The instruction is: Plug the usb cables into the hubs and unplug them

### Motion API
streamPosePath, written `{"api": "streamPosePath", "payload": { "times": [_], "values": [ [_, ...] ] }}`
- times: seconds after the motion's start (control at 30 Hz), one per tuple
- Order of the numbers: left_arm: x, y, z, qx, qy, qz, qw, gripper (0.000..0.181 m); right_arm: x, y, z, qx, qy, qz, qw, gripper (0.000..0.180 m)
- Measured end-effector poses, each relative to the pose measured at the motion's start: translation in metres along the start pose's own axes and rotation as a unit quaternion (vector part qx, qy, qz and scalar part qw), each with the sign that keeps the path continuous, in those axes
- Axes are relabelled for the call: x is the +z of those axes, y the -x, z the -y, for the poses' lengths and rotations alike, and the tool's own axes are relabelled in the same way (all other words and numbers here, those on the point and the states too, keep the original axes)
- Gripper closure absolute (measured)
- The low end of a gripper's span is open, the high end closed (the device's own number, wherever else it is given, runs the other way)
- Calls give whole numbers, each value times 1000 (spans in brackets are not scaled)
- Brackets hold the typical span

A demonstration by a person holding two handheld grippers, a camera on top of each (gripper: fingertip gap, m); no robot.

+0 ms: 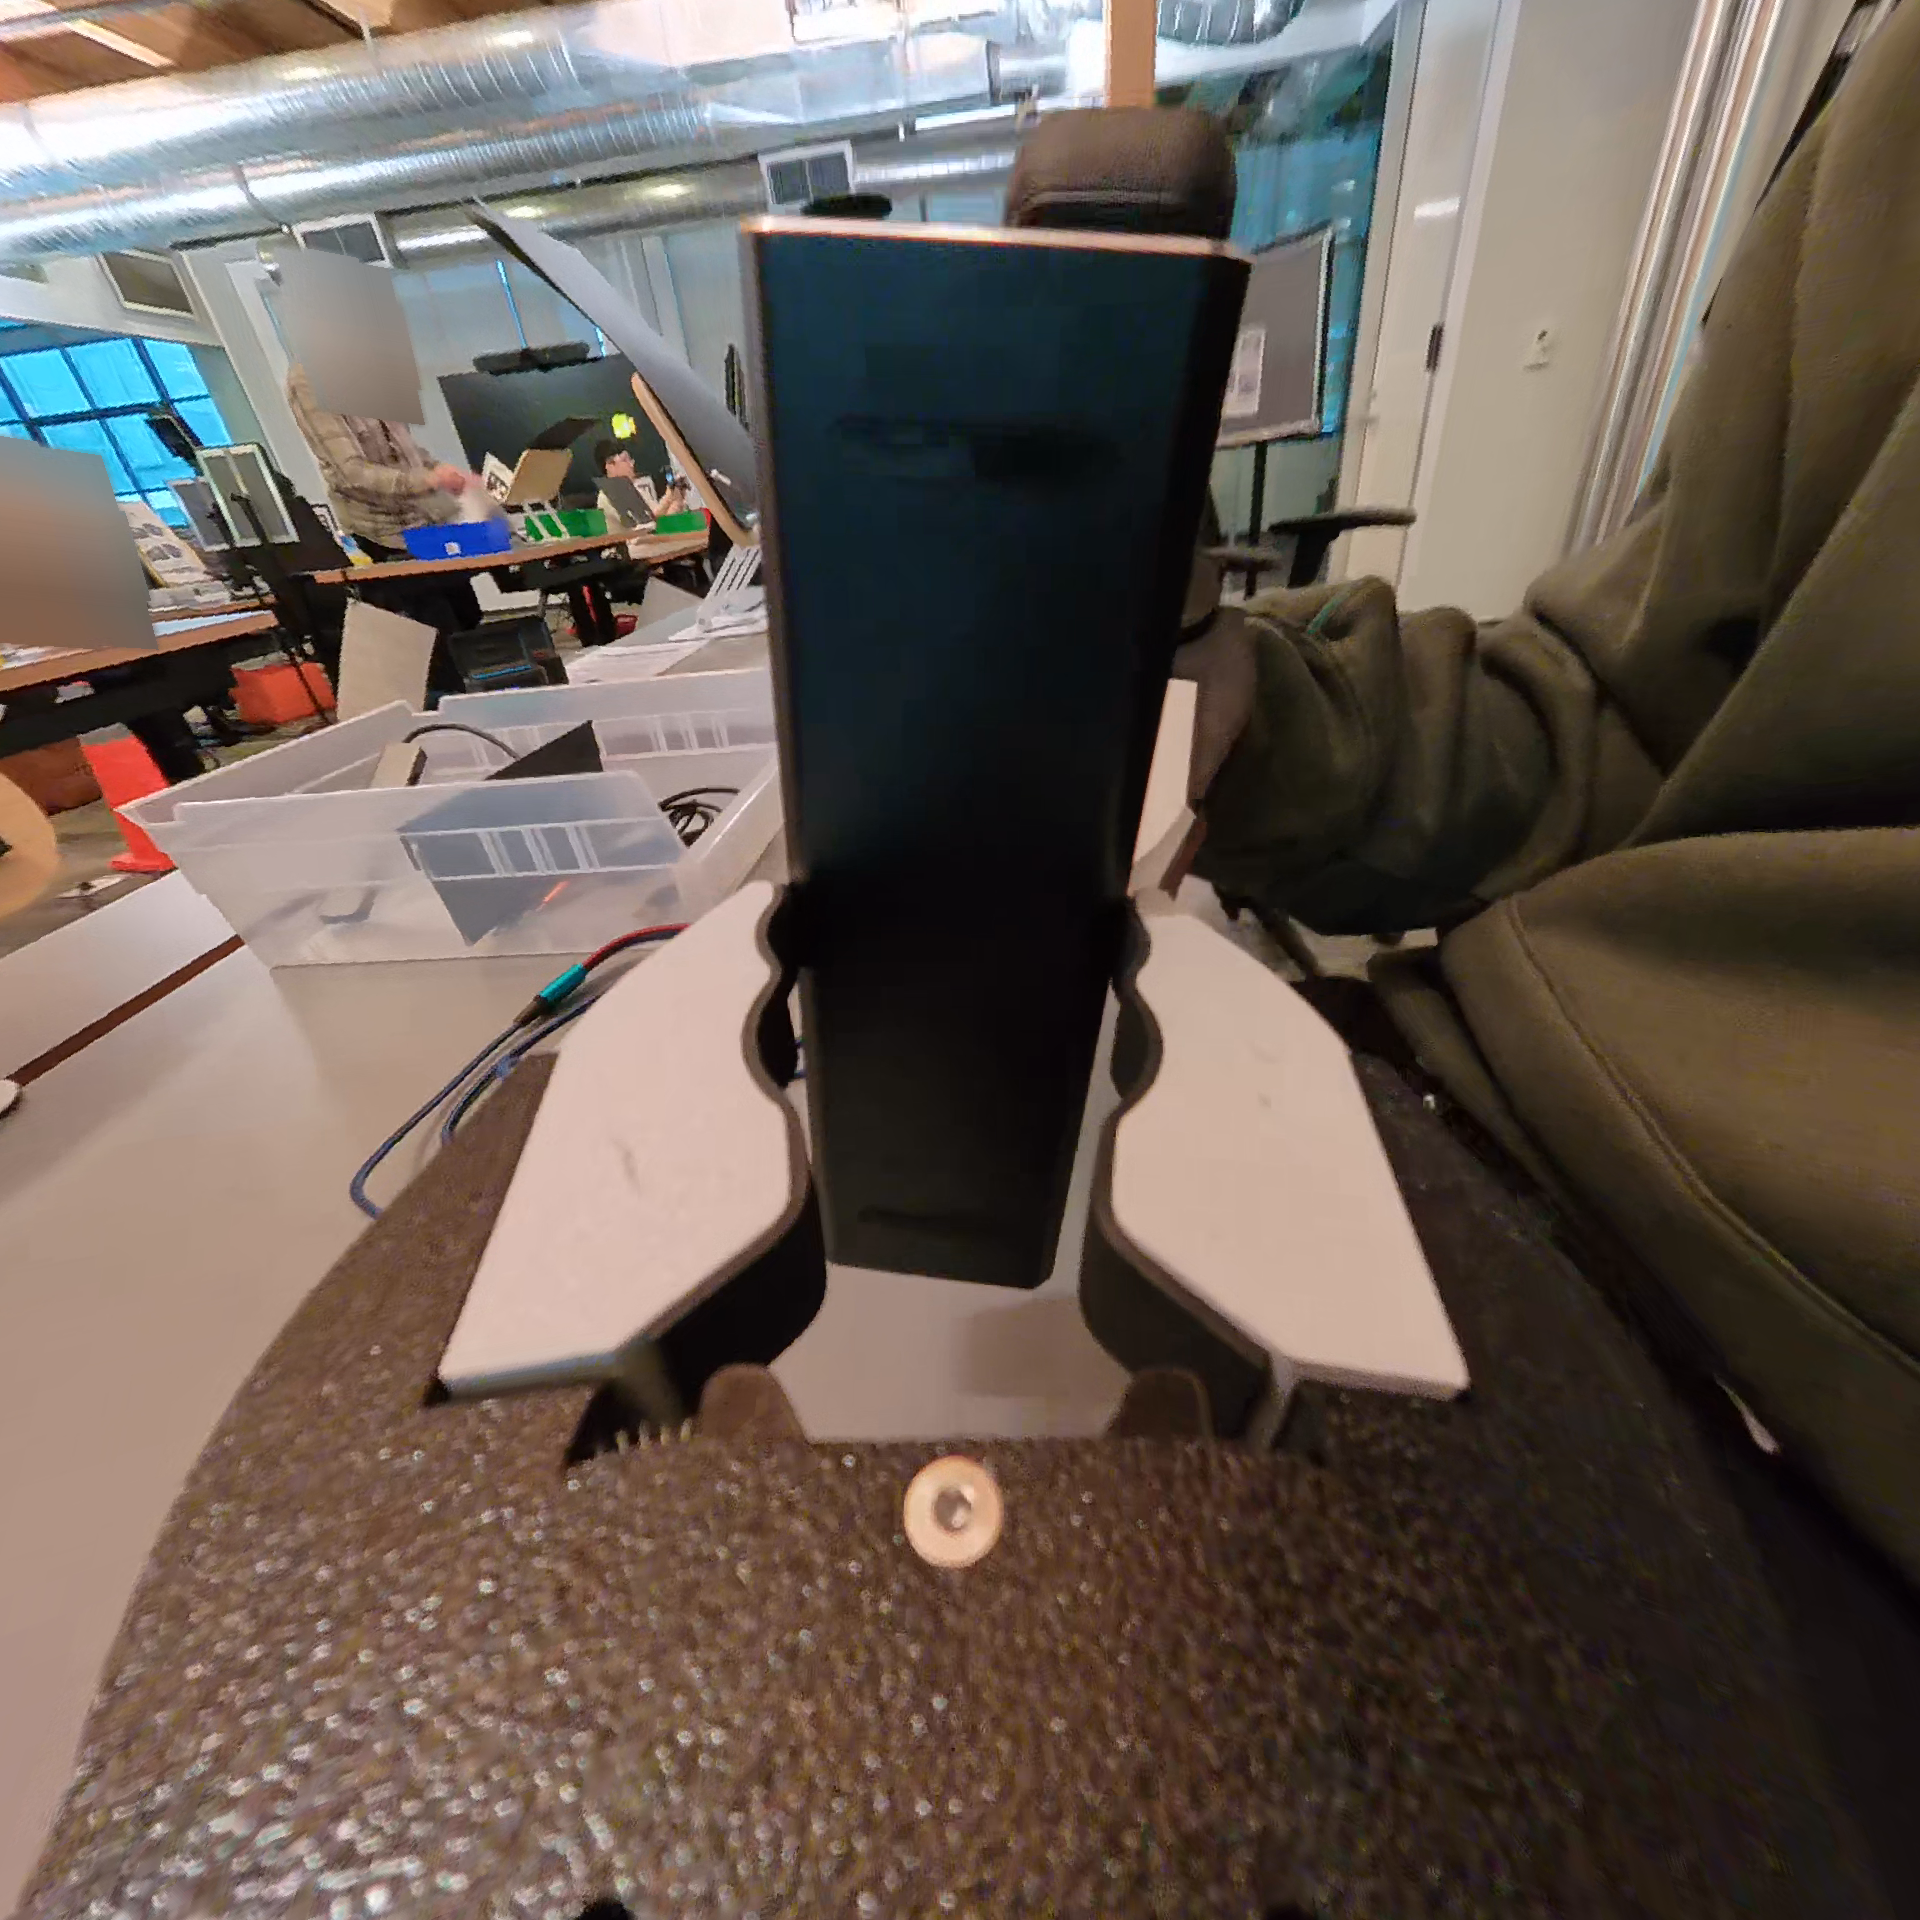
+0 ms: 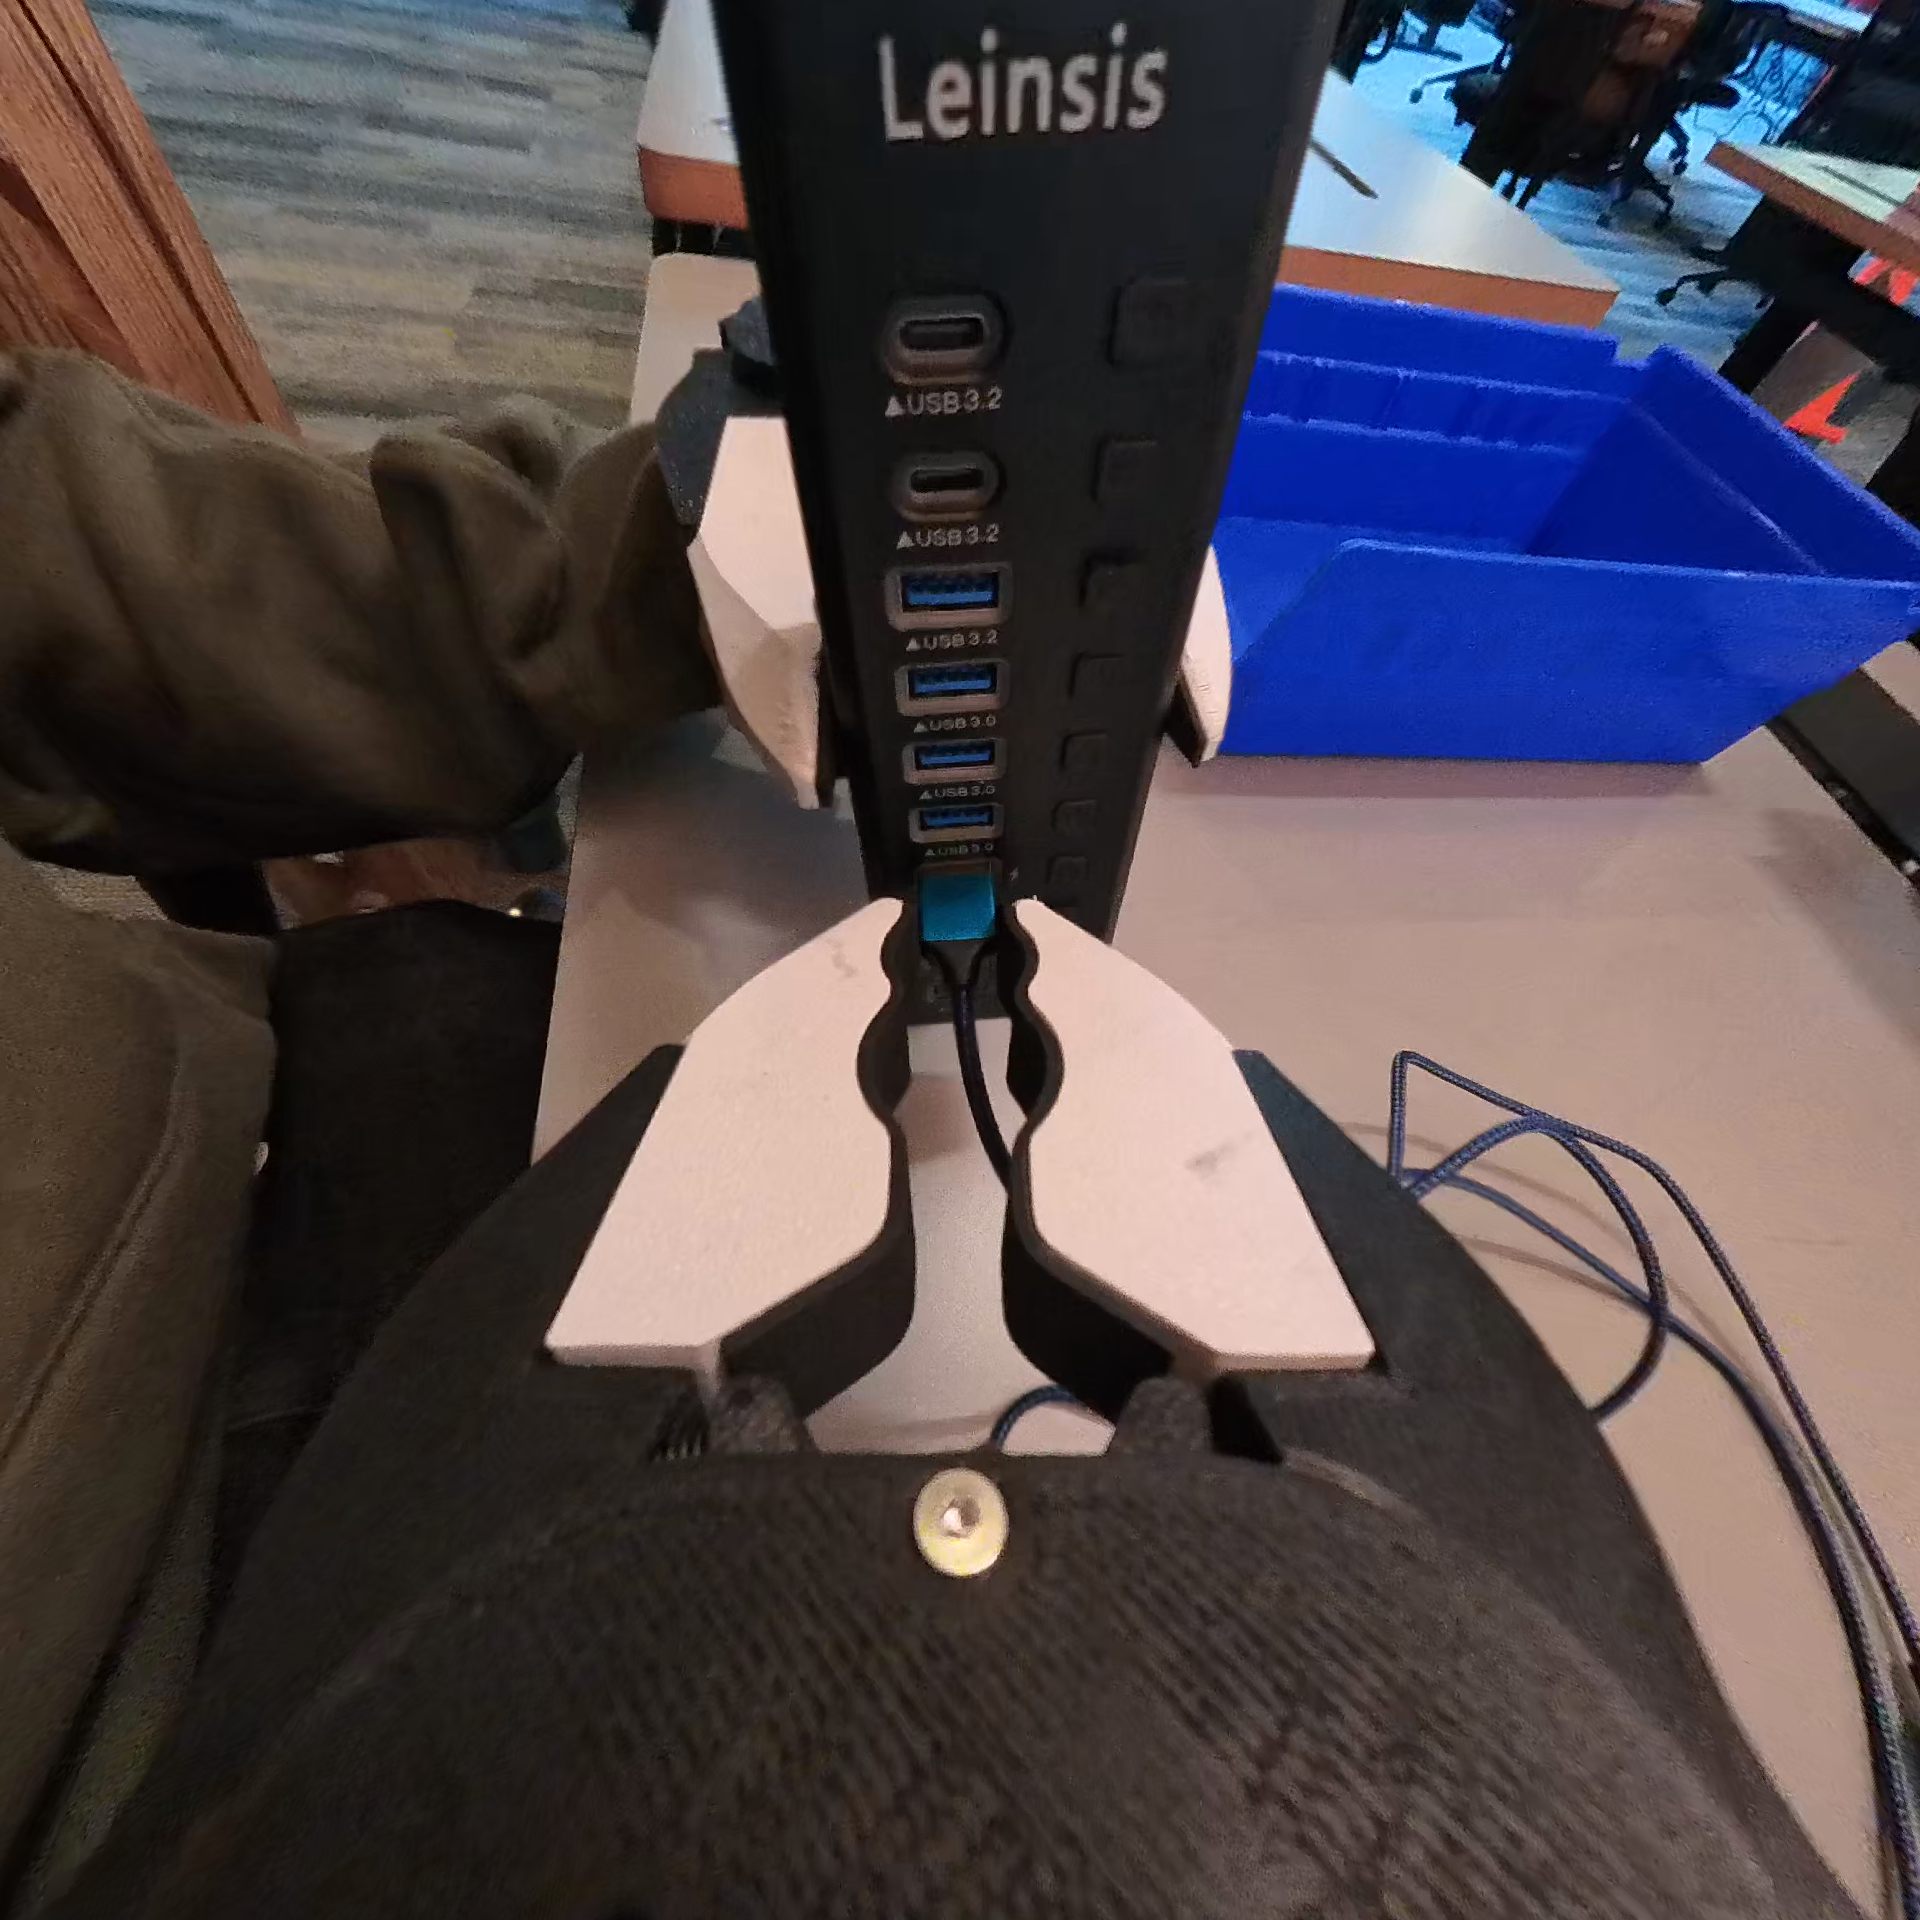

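A tall black USB hub [image 2: 1039, 436] stands upright on the table, its column of ports facing the right wrist view. My left gripper [image 1: 956, 935] is shut on the hub's lower sides; that view shows the hub's plain back [image 1: 987, 623]. Its white fingers [image 2: 764, 665] also show in the right wrist view on either side of the hub. My right gripper [image 2: 961, 920] is shut on a blue USB plug [image 2: 956, 906] seated in the lowest visible port. The plug's dark blue braided cable [image 2: 1621, 1195] runs back between the fingers and loops on the table to the right.
A blue bin [image 2: 1558, 582] stands behind the hub on the right. A clear plastic bin [image 1: 468, 831] with boxes and cables sits on the far left. Another cable with a teal and red connector [image 1: 566, 987] lies near it. An olive sleeve [image 1: 1403, 748] reaches in.
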State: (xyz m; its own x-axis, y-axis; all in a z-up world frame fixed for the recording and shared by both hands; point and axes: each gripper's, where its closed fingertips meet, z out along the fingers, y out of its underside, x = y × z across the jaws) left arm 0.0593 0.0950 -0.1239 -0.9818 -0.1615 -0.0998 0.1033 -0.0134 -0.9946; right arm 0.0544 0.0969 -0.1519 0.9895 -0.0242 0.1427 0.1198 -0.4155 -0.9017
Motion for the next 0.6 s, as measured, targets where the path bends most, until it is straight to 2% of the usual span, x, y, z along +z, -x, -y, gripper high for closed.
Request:
{"api": "streamPosePath", "payload": {
  "times": [0.43, 0.6],
  "values": [
    [12, -3, -2, -14, 1, 1, 1000, 115, 2, 5, 3, -21, 1, -1, 1000, 166],
    [20, -10, -7, -26, 8, -22, 999, 103, 2, 7, 4, -37, 4, 8, 999, 166]
  ]
}}
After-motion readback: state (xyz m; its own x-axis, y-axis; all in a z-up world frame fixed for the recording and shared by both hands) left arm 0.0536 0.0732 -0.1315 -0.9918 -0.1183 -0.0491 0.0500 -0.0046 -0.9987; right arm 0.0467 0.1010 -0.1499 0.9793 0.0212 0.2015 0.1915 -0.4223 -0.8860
